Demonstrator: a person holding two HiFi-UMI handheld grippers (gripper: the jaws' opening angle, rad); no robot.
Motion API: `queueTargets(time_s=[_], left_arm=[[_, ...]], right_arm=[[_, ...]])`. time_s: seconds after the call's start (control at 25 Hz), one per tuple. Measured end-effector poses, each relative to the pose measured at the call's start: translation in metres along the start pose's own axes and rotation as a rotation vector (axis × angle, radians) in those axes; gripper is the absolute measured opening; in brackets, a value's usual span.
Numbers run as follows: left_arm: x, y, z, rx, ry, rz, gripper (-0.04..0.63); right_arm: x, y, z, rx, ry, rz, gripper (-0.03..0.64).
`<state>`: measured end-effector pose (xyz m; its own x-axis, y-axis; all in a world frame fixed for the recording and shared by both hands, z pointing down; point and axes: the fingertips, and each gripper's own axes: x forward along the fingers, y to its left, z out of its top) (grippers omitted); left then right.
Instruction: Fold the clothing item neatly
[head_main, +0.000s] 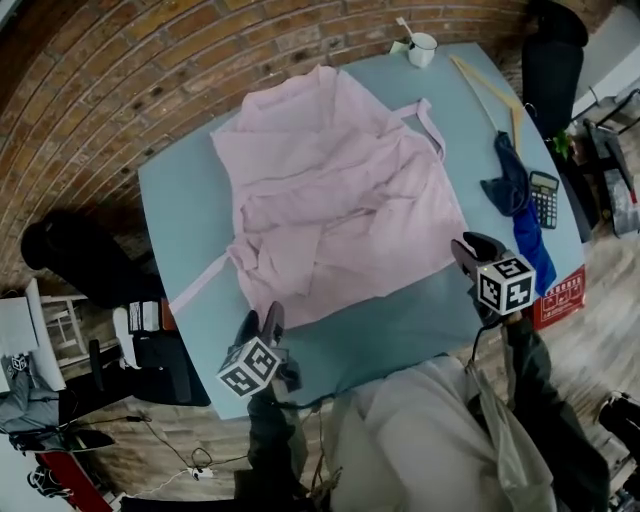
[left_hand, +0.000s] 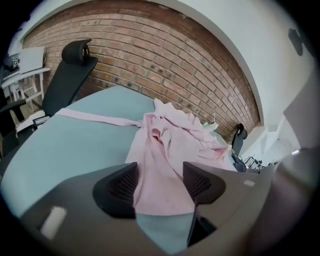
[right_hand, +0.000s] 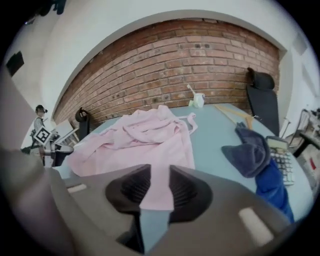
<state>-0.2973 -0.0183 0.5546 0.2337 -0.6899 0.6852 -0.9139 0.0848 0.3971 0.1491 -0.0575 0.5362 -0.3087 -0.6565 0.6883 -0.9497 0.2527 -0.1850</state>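
Observation:
A pale pink robe-like garment (head_main: 330, 200) lies spread and rumpled on the light blue table (head_main: 180, 200), with a belt strap (head_main: 200, 285) trailing off to the near left. My left gripper (head_main: 268, 318) hovers at the garment's near hem, left of its middle. In the left gripper view its jaws (left_hand: 160, 182) stand apart with the hem (left_hand: 162, 195) lying between them and neither pad pressing on it. My right gripper (head_main: 468, 250) is at the near right corner of the hem. There the jaws (right_hand: 156, 187) straddle a strip of pink cloth (right_hand: 157, 192) with a narrow gap.
A white mug (head_main: 422, 48) stands at the table's far edge. A wooden hanger (head_main: 490, 95), dark blue cloths (head_main: 515, 190) and a calculator (head_main: 543, 197) lie along the right side. Black chairs (head_main: 70, 255) stand beside the table on the left; a red box (head_main: 560, 297) sits by the near right corner.

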Motion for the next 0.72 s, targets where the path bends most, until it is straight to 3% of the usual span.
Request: queueTargets(time_s=[0.04,0.08,0.2,0.28,0.56,0.72], left_arm=[[-0.003,0.002,-0.002,0.005,-0.012,0.009,0.266],[-0.007,0.004,-0.005,0.000,-0.024,0.019,0.232],[-0.019,0.016,-0.012,-0.016,-0.054,0.066,0.137],[-0.028,0.025,-0.017,-0.015,-0.071,0.106,0.026],[-0.042,0.028,-0.060,-0.025,-0.037,0.149,0.015],[-0.053,0.025,-0.063,-0.024,-0.077,0.181,0.017]], right_arm=[[-0.005,-0.004,0.001,-0.011,-0.026,-0.049,0.051],[-0.011,-0.006,0.002,-0.018,-0.048,-0.086,0.002],[-0.023,-0.006,0.000,-0.028,-0.080,-0.118,0.002],[-0.031,-0.004,-0.005,-0.040,-0.087,-0.123,0.002],[-0.043,0.004,-0.045,-0.023,-0.075,-0.057,0.002],[-0.038,0.004,-0.060,0.078,-0.066,-0.007,0.002]])
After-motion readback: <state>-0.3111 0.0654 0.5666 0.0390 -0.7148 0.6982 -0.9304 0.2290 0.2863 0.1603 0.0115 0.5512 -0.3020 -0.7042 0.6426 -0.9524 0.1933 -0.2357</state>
